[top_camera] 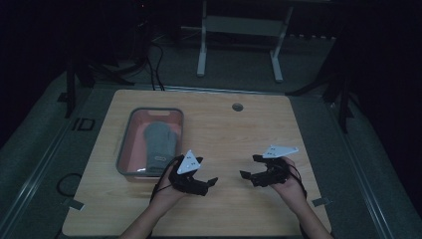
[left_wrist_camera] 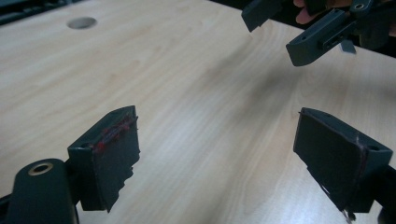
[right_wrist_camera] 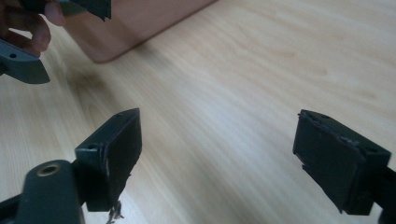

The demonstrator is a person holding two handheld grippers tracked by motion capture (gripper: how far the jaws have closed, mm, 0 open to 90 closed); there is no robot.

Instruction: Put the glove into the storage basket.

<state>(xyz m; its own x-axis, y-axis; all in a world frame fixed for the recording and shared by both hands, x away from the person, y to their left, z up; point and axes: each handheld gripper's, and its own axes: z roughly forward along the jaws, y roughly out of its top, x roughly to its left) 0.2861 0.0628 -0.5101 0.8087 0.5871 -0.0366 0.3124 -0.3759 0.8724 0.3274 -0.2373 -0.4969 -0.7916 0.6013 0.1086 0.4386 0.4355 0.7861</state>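
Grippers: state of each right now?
Left gripper: open, nothing between the jaws.
Right gripper: open, nothing between the jaws.

The room is dim — a pale wooden table (top_camera: pixel 249 129) with a round cable hole (top_camera: pixel 237 107) stands on grey floor (top_camera: pixel 45 149). Beyond it, a white frame stand (top_camera: pixel 239 30) — black cables (top_camera: pixel 157 69) trail nearby.

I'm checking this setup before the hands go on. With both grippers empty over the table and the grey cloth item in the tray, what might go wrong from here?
1. The left gripper and right gripper point at each other, jaws open; moving inward they may collide.
2. The grey cloth item lies inside the tray; a reaching jaw may catch the rim.
3. Dim light may hamper aiming.
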